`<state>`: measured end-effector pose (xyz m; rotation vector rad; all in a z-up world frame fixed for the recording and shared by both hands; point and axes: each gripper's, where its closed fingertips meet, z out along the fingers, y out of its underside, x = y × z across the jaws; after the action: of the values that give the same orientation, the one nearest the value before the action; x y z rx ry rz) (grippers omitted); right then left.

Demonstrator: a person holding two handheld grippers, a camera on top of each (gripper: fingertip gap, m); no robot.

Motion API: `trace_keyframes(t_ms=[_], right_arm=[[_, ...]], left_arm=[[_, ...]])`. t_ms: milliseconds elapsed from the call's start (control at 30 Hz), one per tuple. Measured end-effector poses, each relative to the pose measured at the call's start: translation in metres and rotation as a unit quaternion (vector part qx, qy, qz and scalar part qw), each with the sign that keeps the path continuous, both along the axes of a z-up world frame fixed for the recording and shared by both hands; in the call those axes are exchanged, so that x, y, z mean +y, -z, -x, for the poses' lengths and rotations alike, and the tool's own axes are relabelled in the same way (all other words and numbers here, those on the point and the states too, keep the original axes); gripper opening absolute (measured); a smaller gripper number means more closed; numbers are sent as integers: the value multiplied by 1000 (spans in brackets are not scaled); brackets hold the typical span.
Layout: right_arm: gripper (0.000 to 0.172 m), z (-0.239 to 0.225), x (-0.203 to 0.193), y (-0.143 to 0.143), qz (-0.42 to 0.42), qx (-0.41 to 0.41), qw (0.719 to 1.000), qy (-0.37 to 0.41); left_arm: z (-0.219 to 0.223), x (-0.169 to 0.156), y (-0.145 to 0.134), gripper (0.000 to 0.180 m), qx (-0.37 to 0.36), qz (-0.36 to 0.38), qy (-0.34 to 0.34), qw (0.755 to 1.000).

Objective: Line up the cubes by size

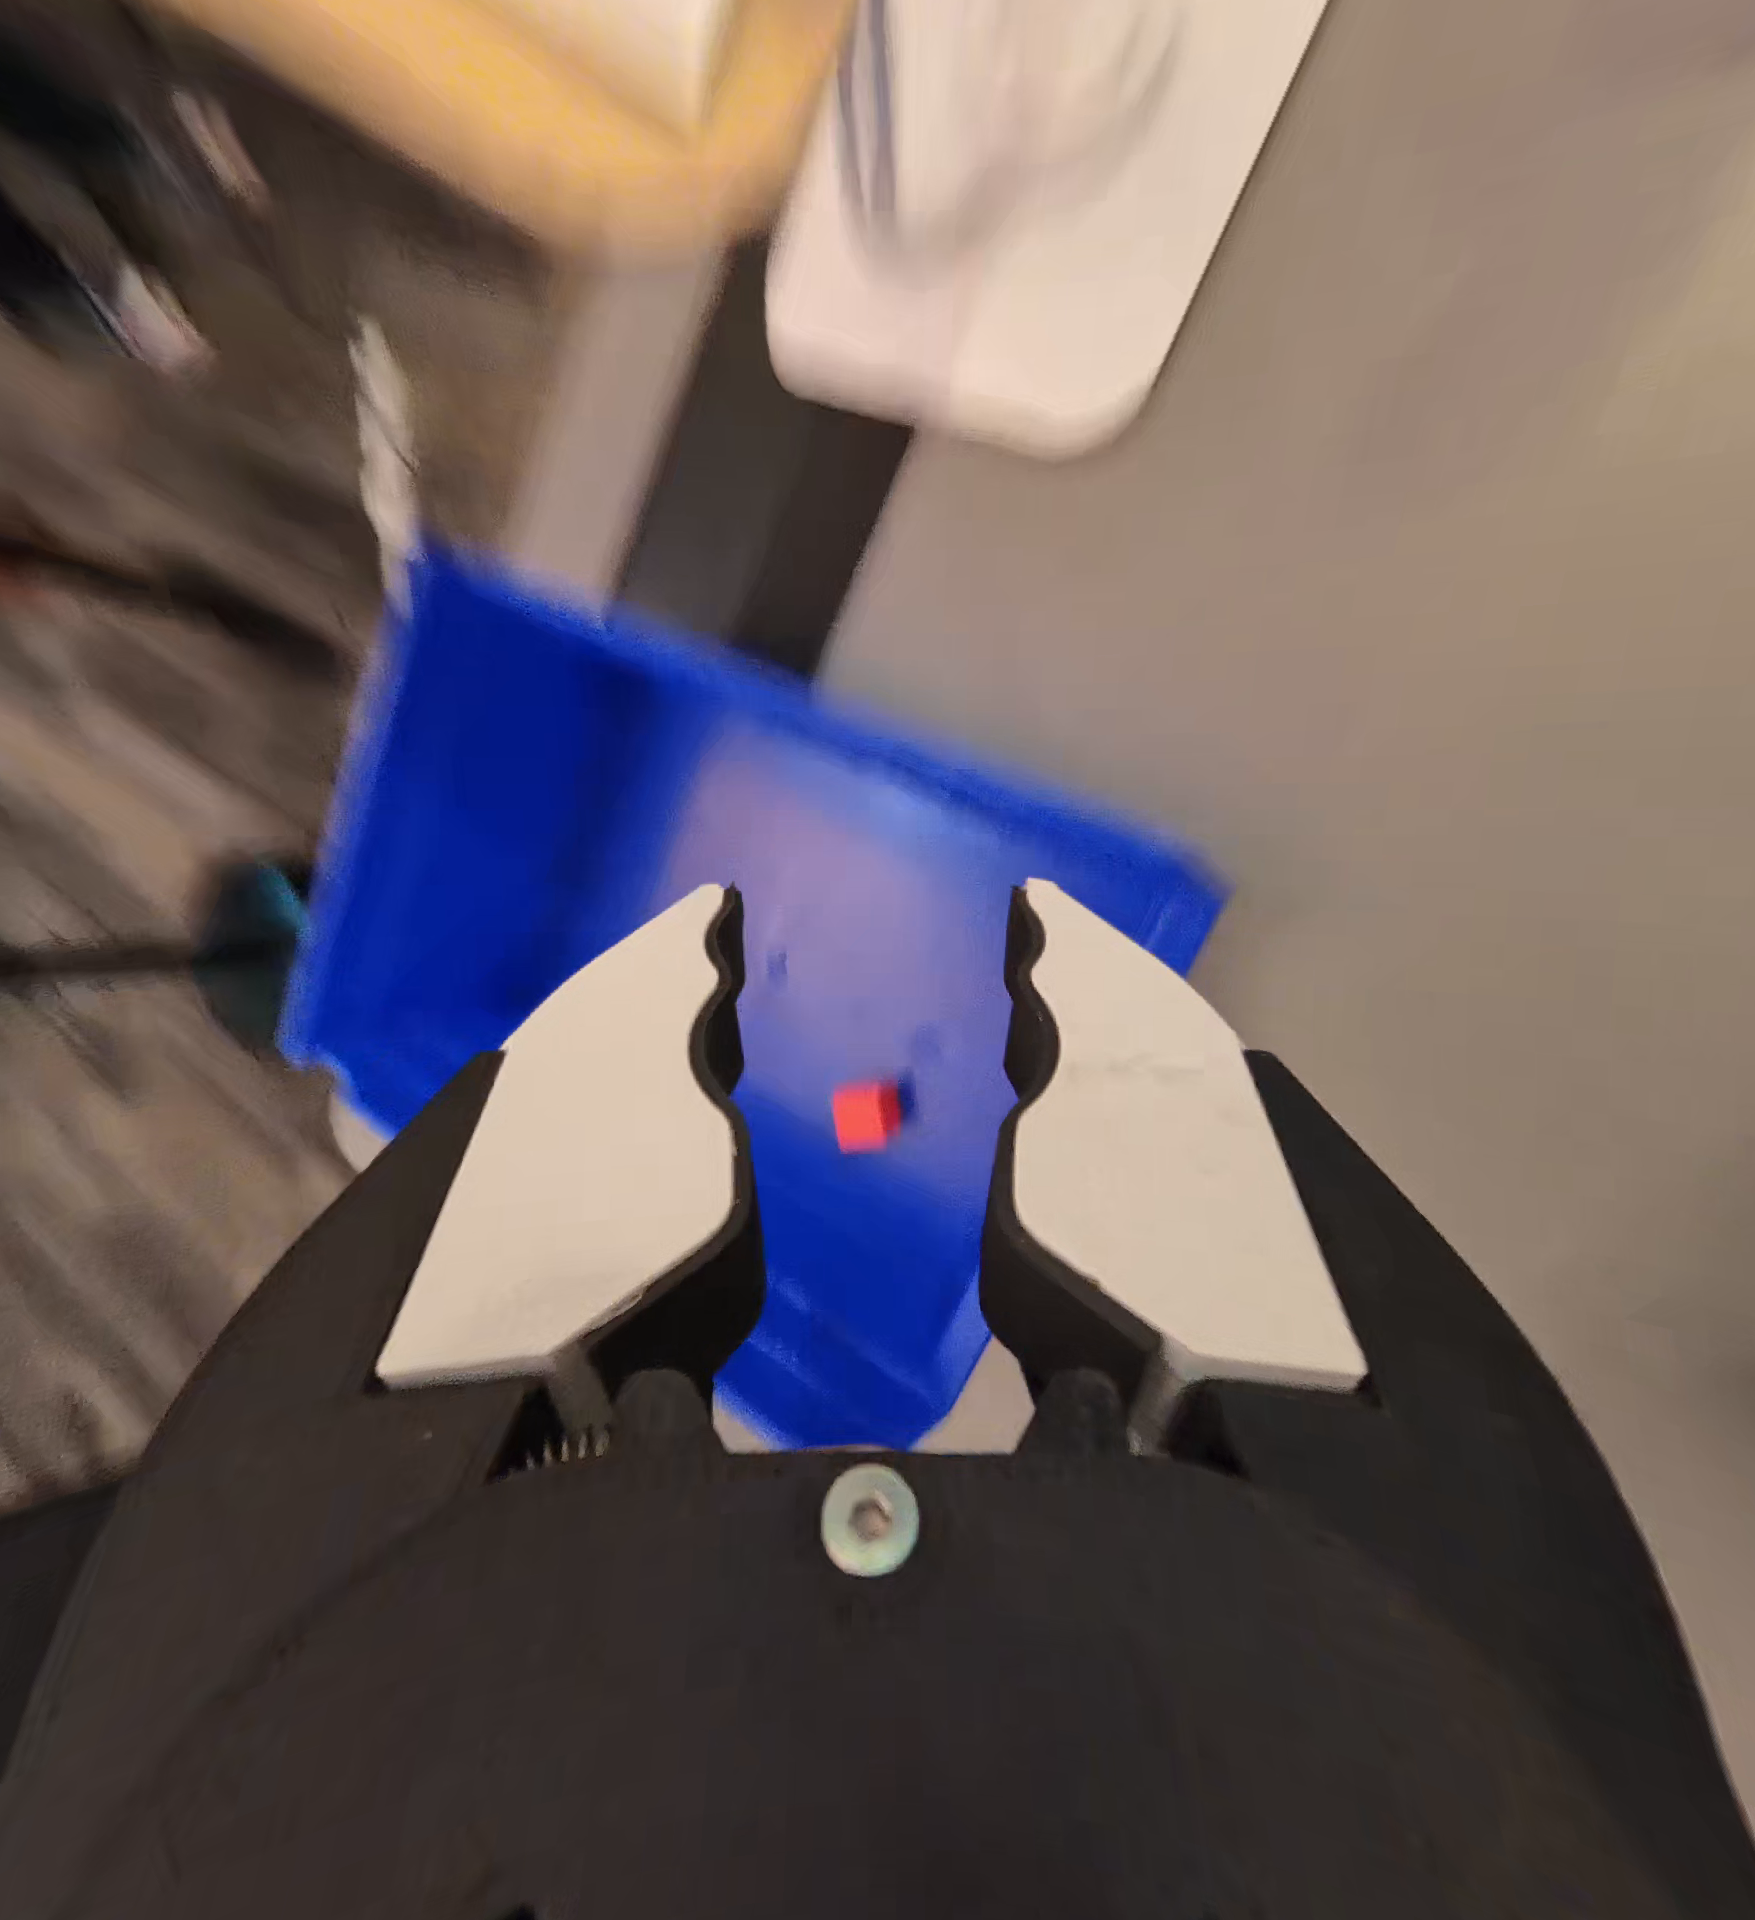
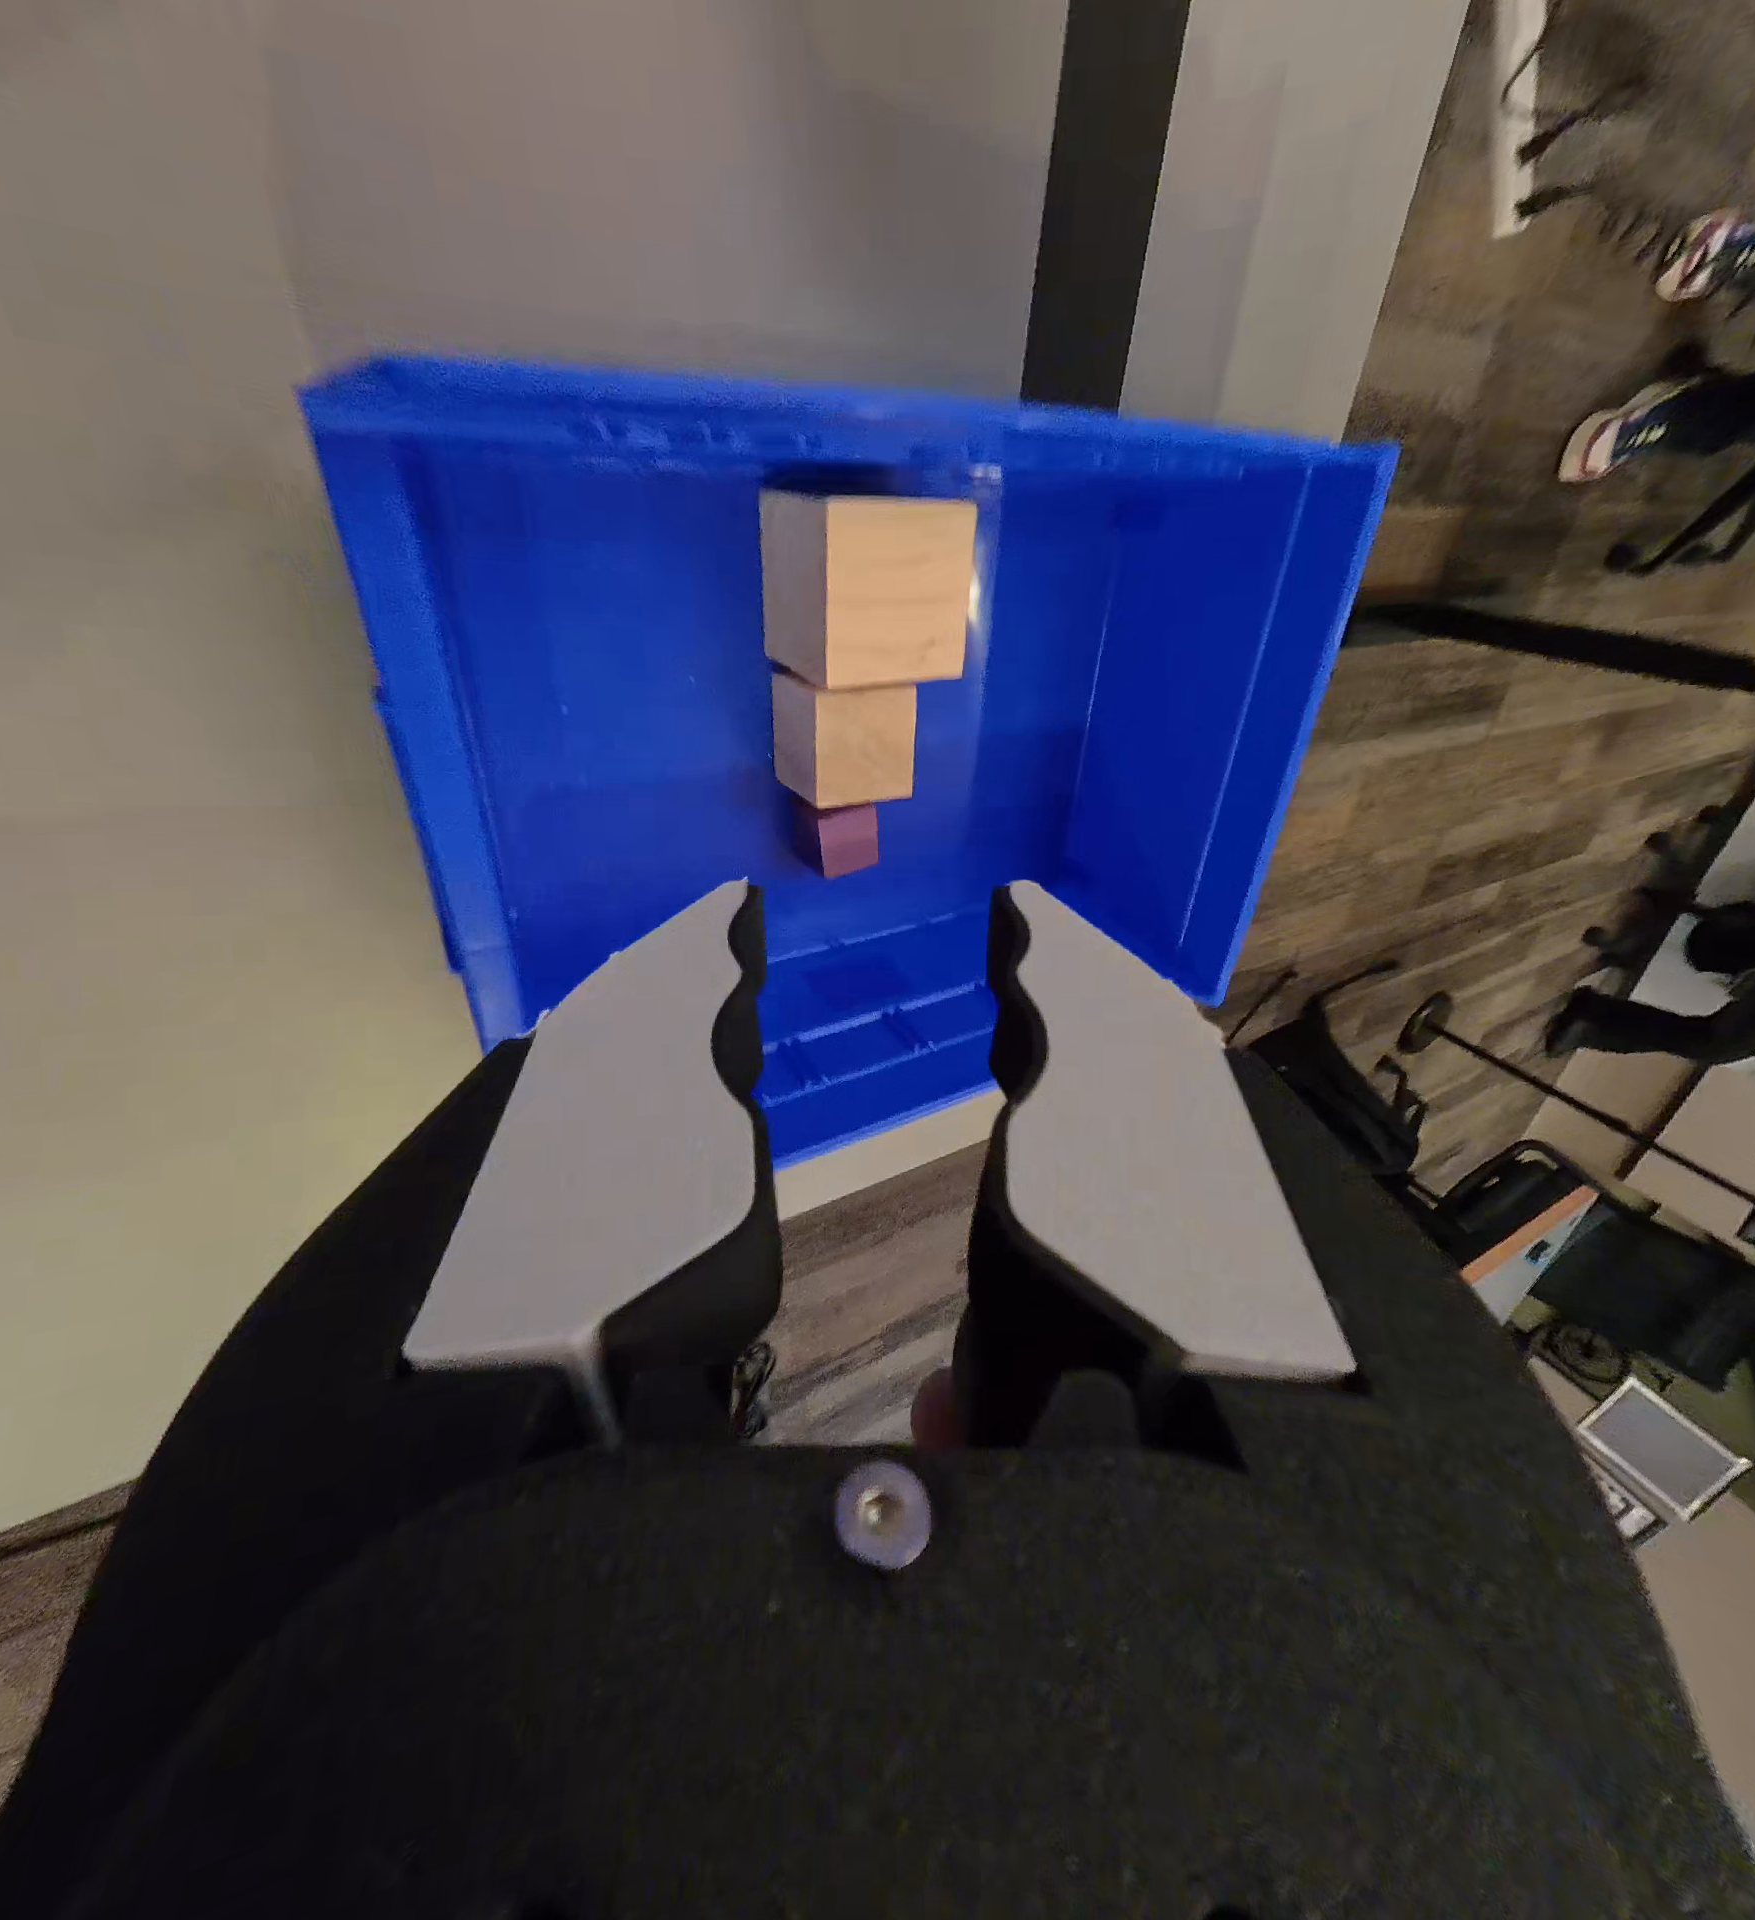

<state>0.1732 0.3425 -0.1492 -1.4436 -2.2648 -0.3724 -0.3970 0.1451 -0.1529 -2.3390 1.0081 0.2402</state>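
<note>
Black gripper bodies with a bolt fill the foreground of both wrist views.

Left gripper [image 1: 878,894]: grey fingers [image 1: 592,1143] spread apart, nothing between the pads; view heavily blurred. Past the tips, a small red cube [image 1: 865,1114] lies alone on the floor of the blue tray [image 1: 499,831], touching neither pad, probably the next piece for the row.

Right gripper [image 2: 875,894]: jaws likewise parted and empty, poised over the near part of the same tray [image 2: 1216,675].

Row, in the tray's middle: large wooden cube [image 2: 894,587], medium wooden cube [image 2: 857,743], small purple cube [image 2: 845,840], set close together and shrinking toward the gripper, so ordering by size looks largely done. Free floor remains beyond the purple cube.

Surroundings: pale tabletop [image 2: 125,623]; wood-pattern floor [image 2: 1475,779] beyond.
</note>
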Motion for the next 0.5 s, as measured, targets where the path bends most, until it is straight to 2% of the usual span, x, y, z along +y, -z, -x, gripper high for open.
trace_keyframes(t_ms=[100, 267, 400, 500], right_arm=[[40, 10, -23, -4, -11, -4, 1000, -21], [39, 24, -49, -7, -8, 2, 999, -49], [37, 31, -58, -6, -10, -2, 998, -63], [37, 35, -63, -3, -8, -2, 997, -72]], left_arm=[[46, 3, 47, 51, 32, 82, -47, 995], [94, -8, 116, 51, 92, 214, -104, 967], [108, -18, 149, 50, 126, 286, -116, 943], [111, -24, 160, 45, 134, 317, -122, 931]])
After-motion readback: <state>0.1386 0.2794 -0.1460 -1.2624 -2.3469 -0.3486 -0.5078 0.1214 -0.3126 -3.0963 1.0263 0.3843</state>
